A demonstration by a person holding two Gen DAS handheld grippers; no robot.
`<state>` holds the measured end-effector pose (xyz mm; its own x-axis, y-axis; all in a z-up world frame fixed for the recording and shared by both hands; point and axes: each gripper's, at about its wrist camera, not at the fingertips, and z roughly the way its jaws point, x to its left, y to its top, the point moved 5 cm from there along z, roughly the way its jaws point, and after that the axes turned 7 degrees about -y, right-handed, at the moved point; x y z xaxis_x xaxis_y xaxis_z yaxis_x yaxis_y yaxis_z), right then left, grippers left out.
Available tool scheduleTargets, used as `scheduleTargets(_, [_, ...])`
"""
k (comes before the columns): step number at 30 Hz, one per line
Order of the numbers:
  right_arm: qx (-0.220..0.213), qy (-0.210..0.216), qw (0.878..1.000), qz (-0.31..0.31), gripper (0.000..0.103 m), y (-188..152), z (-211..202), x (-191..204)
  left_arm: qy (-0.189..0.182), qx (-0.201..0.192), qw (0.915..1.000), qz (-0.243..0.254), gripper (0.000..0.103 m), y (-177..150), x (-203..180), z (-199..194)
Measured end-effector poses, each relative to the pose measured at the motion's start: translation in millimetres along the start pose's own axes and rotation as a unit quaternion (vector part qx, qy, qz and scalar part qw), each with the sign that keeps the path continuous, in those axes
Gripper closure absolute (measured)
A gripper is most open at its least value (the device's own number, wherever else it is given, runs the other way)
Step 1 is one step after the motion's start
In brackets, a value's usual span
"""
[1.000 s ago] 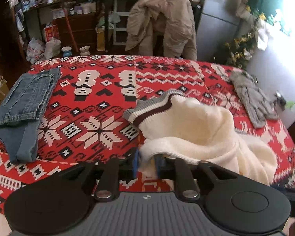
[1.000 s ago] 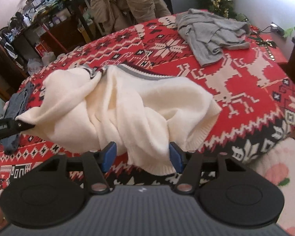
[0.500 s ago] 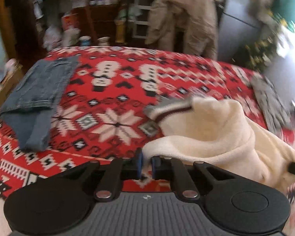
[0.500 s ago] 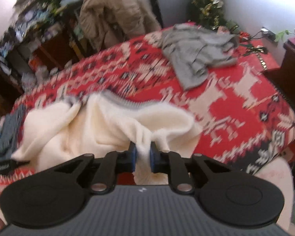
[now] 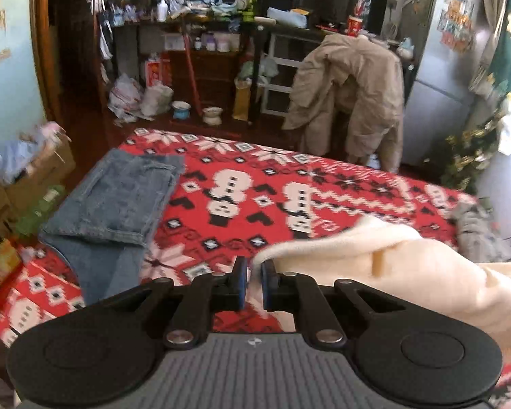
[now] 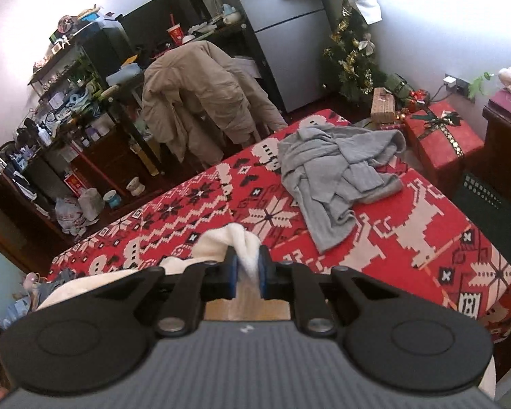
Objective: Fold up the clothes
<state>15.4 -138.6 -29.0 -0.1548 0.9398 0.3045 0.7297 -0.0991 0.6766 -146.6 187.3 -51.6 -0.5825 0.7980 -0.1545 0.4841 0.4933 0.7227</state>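
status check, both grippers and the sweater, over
Left gripper and right gripper both shut on cream sweater. Sweater lifted off red tablecloth. Jeans left, grey top right, neither in the way.

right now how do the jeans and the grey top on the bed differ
The jeans lie flat and folded near one edge of the bed; the grey top sits crumpled in a heap towards the other side. The jeans are blue denim, the grey top a soft knit. Both rest untouched; neither is held by any tongs.

Cream sweater point(image 5: 408, 266), blue jeans point(image 5: 119, 204), grey garment point(image 6: 337, 177), red-white-black patterned cloth point(image 5: 255, 177).
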Motion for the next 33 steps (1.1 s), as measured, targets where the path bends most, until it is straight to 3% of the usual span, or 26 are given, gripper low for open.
scheduleTargets(5, [0.029,-0.029,0.999,-0.008,0.083,-14.3,31.3,0.1,0.011,0.042,0.9986,0.030,0.095,-12.2,-5.8,36.4])
scheduleTargets(8, [0.043,-0.043,0.998,-0.027,0.081,-28.2,45.7,-0.3,0.010,0.040,0.9977,0.054,0.095,-18.6,-13.6,36.4])
scheduleTargets(10, [0.041,-0.046,0.997,-0.037,0.077,-34.3,45.1,-1.7,0.003,0.041,0.9973,0.061,0.087,-22.6,-14.8,34.5])
scheduleTargets(18, [0.032,-0.037,0.997,-0.061,0.020,-51.8,24.9,-9.8,-0.026,0.056,0.9964,0.059,0.062,-40.5,-3.8,18.3])
scheduleTargets(23, [0.015,-0.042,0.996,-0.079,0.001,-60.9,3.8,-8.5,-0.038,0.047,0.9954,0.074,0.044,-49.7,-2.7,0.0])
scheduleTargets(33, [0.030,-0.039,0.992,-0.117,0.001,-87.9,-10.2,5.8,-0.105,0.056,0.9863,0.114,0.037,-76.8,-35.0,-28.2])
